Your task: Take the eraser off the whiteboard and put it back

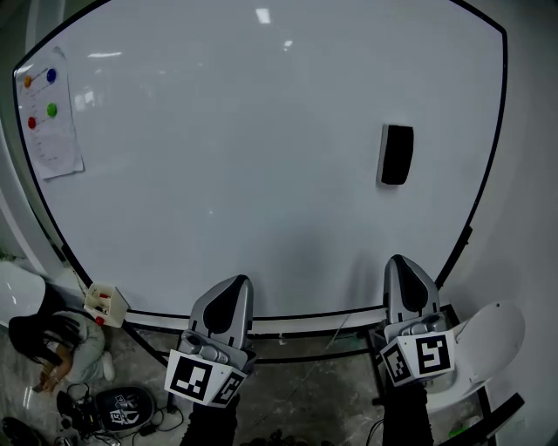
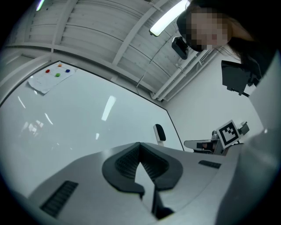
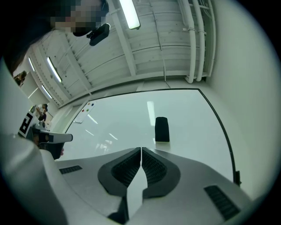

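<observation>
This looks like a bare lab or test hall: a big whiteboard (image 1: 261, 174) on a stand, with a sheet (image 1: 54, 122) of coloured magnets at ten o'clock. The floor (image 1: 305, 392) is concrete, with cables (image 1: 78, 408) at seven o'clock beside a crouching person (image 1: 48, 344). Overhead are a tube light (image 3: 130, 13) and exposed pipes (image 3: 197, 39).

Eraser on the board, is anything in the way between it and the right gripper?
No, nothing visible is. The eraser sticks to the whiteboard, and only bare board shows between it and the right gripper, whose jaws are shut and empty.
</observation>
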`<state>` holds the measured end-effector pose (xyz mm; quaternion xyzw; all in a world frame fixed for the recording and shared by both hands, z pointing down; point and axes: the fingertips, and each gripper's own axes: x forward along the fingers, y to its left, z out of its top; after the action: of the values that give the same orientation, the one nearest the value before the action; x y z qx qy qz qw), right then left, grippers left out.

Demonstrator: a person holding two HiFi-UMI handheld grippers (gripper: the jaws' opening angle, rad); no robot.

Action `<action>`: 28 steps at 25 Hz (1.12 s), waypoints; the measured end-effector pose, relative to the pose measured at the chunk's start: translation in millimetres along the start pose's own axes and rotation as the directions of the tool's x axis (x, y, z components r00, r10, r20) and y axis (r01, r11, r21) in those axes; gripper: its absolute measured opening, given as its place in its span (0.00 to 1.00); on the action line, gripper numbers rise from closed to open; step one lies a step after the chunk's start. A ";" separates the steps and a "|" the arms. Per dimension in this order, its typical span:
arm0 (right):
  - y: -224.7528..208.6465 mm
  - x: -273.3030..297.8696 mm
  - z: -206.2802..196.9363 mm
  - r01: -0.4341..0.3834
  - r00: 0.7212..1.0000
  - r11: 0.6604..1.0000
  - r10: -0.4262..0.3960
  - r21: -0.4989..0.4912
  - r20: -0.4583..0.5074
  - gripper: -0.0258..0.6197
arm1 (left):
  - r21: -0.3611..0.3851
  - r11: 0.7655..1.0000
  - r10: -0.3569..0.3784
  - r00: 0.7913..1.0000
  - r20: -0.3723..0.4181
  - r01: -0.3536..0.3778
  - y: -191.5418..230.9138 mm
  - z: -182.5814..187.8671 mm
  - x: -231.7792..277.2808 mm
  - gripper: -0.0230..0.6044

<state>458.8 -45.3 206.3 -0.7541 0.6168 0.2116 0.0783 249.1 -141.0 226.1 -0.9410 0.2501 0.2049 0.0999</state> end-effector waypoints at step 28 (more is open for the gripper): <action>-59.6 109.5 35.0 0.094 0.993 0.991 -0.087 -0.096 0.076 0.46 | -0.019 0.996 -0.090 0.996 -0.002 0.090 25.1 -15.4 44.8 0.03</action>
<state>524.7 -116.7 120.9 -0.7761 0.5676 0.2653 0.0722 276.9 -186.2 218.2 -0.9525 0.2058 0.2010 0.0999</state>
